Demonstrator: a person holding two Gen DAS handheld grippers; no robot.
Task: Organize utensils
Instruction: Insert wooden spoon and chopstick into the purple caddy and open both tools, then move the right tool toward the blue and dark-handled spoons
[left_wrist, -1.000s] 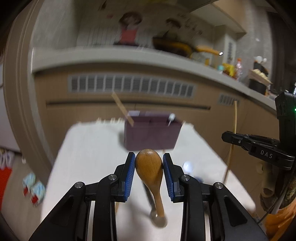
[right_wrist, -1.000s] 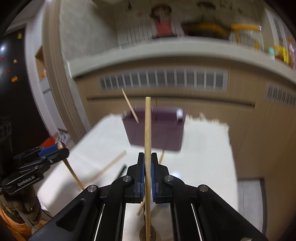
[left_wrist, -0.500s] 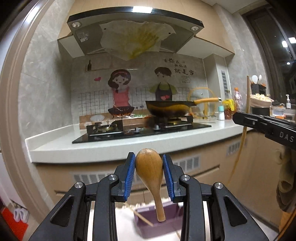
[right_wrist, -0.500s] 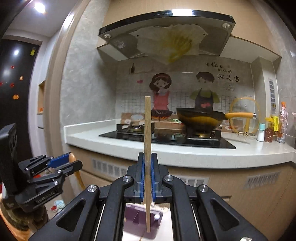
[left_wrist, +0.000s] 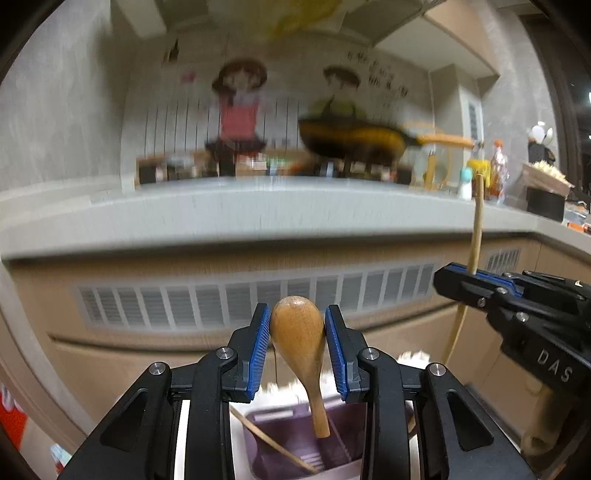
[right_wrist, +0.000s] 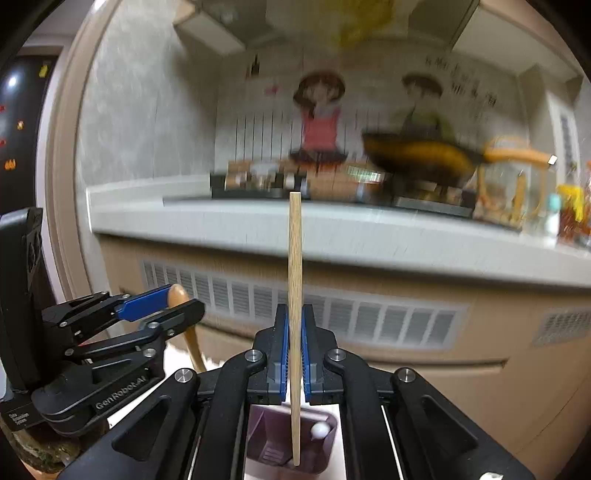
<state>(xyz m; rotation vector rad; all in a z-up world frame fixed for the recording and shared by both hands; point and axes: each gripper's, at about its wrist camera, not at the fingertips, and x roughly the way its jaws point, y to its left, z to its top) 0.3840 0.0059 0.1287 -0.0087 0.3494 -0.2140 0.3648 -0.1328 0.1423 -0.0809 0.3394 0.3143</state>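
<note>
My left gripper (left_wrist: 297, 334) is shut on a wooden spoon (left_wrist: 300, 347), bowl up and handle hanging down over the purple utensil holder (left_wrist: 291, 458). A wooden stick (left_wrist: 273, 443) leans inside the holder. My right gripper (right_wrist: 294, 343) is shut on a long wooden chopstick (right_wrist: 294, 295), held upright with its lower end over the purple holder (right_wrist: 321, 458), which holds a white-tipped utensil (right_wrist: 319, 430). Each gripper shows in the other's view: the right one (left_wrist: 476, 282) with its chopstick, the left one (right_wrist: 173, 306) with the spoon.
The holder stands on a white table (right_wrist: 173, 363). Behind it runs a beige cabinet front with vent grilles (left_wrist: 258, 299) under a grey counter (left_wrist: 258, 210) carrying a stove, a wok (left_wrist: 354, 142) and bottles (left_wrist: 496, 173).
Both cameras have tilted back down after swinging up to the wall. The purple holder is back at the bottom of both views, close below the held spoon and chopstick. Both grips are unchanged.
</note>
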